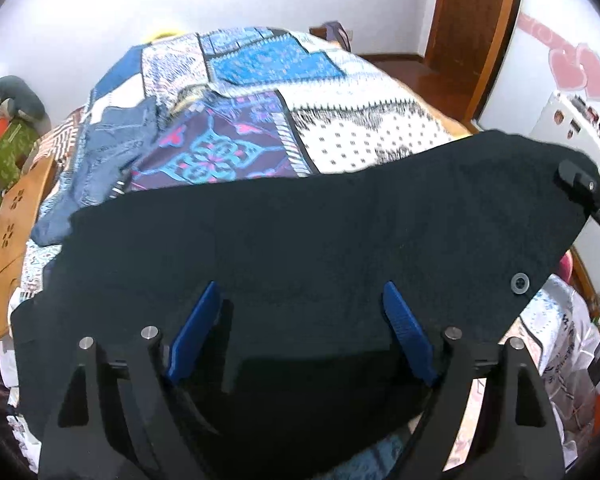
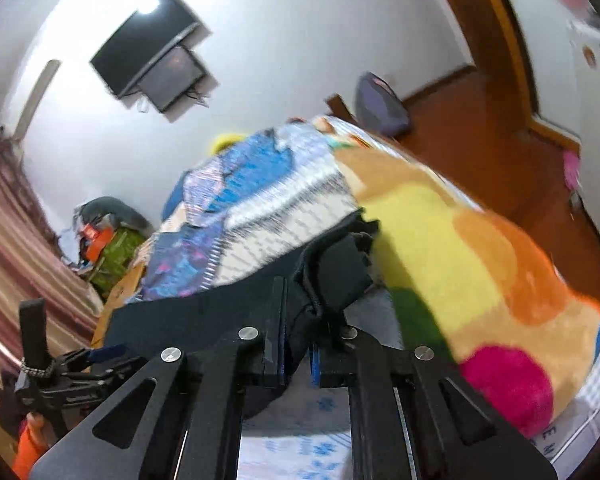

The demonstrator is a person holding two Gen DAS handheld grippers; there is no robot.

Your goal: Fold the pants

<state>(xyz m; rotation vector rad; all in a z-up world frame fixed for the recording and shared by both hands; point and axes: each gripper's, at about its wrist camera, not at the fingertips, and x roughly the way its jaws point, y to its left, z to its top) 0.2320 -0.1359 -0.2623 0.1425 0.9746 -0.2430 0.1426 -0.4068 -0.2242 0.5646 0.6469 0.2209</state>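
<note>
Black pants (image 1: 320, 240) hang stretched over the bed, held up at their waistband, with a button (image 1: 519, 281) near the right corner. My left gripper (image 1: 304, 328) is open, its blue pads (image 1: 196, 332) wide apart in front of the black cloth, gripping nothing. My right gripper (image 2: 298, 344) is shut on a bunched edge of the pants (image 2: 204, 320); it also shows at the right edge of the left wrist view (image 1: 580, 184). The left gripper shows at the lower left of the right wrist view (image 2: 100, 356).
A patterned blue and white bedspread (image 1: 260, 92) covers the bed. Blue jeans (image 1: 112, 152) lie on its left side. A colourful plush blanket (image 2: 480, 260) lies on the right. A wooden board (image 1: 16, 216) stands at the bed's left edge. A doorway (image 1: 472, 12) is behind.
</note>
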